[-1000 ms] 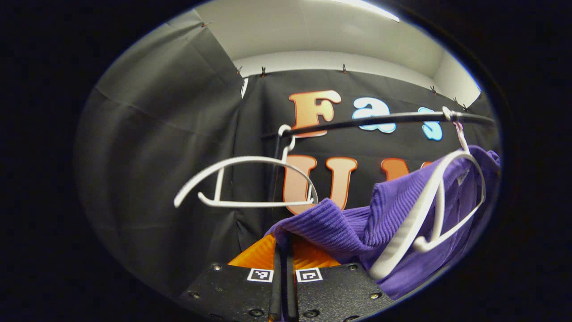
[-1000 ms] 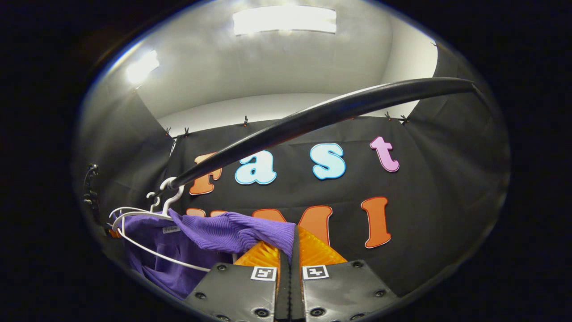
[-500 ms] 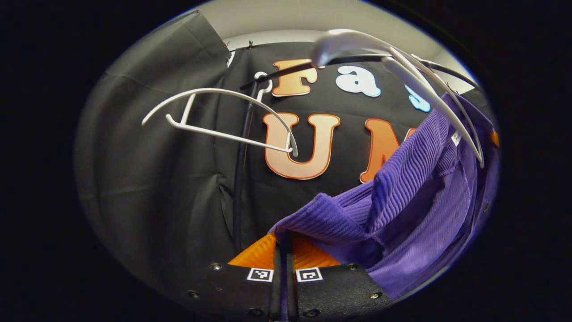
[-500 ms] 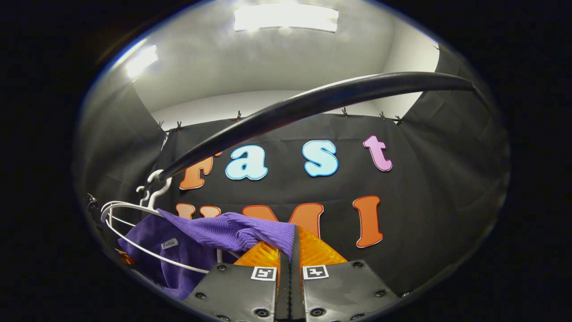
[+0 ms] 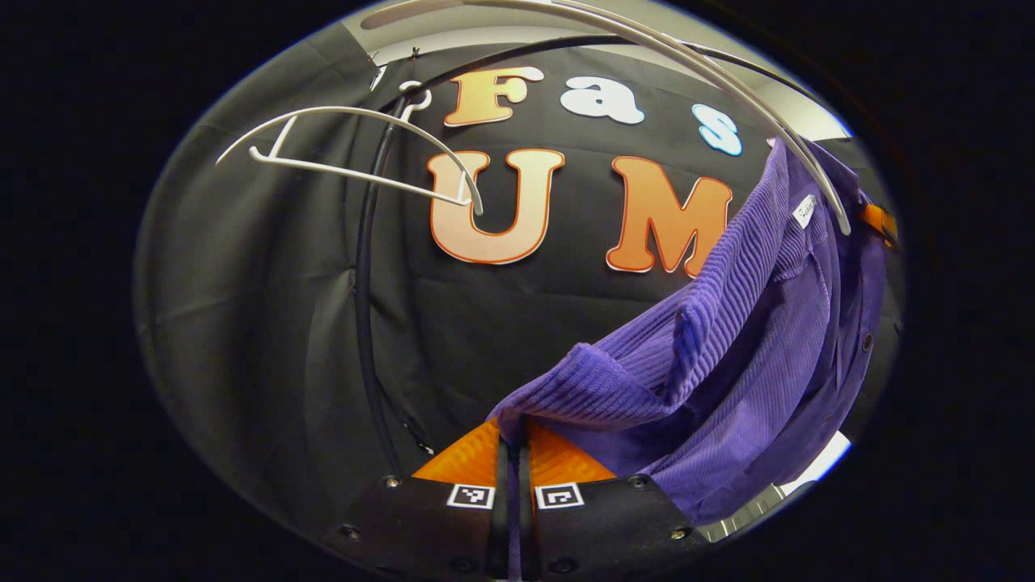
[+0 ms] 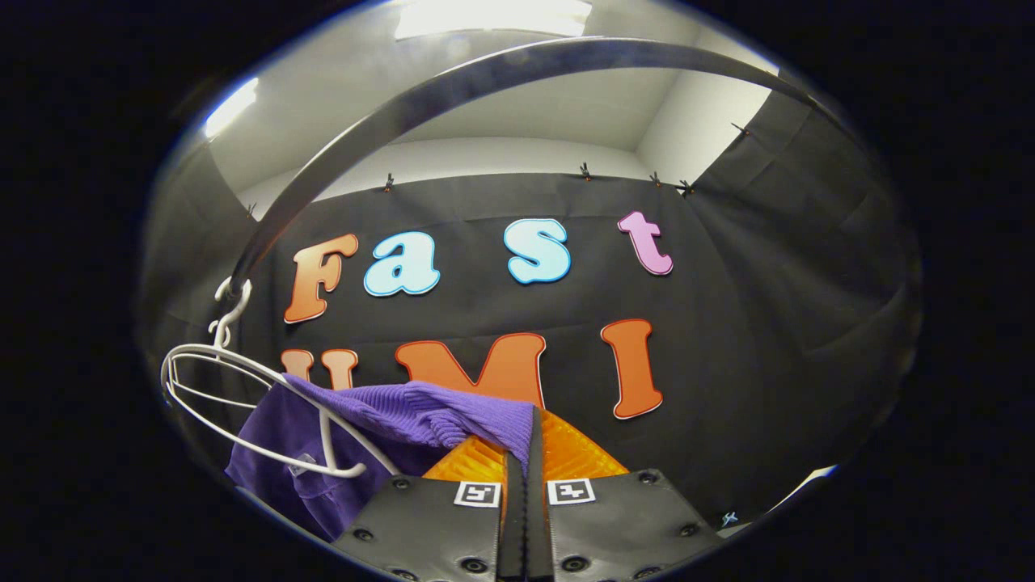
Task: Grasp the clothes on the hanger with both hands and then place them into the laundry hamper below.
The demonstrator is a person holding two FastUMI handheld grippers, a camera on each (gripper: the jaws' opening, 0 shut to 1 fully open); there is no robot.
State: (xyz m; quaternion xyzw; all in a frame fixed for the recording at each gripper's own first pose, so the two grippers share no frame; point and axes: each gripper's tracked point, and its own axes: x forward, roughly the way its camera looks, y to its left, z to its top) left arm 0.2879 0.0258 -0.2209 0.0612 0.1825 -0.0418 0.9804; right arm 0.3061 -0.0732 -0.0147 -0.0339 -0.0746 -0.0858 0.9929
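A purple ribbed garment [image 5: 728,347] stretches between my two grippers. My left gripper [image 5: 511,453] is shut on one bunched edge of it, and the cloth rises to the right past a white hanger [image 5: 728,105] that arcs overhead. In the right gripper view the purple garment [image 6: 388,420] runs off to the left, with my right gripper [image 6: 525,457] shut on its near edge. A white hanger [image 6: 242,388] lies across the cloth there, its hook still on the black rail [image 6: 453,89].
A bare white hanger [image 5: 348,153] hangs from the rail at the upper left of the left gripper view, beside a black upright pole [image 5: 364,307]. The black cloth wall stands close behind. A pale strip of floor [image 5: 808,473] shows at the lower right.
Both grippers have dropped lower with the garment. The rail and hangers have climbed higher in both views, and the garment has slid down off its hanger.
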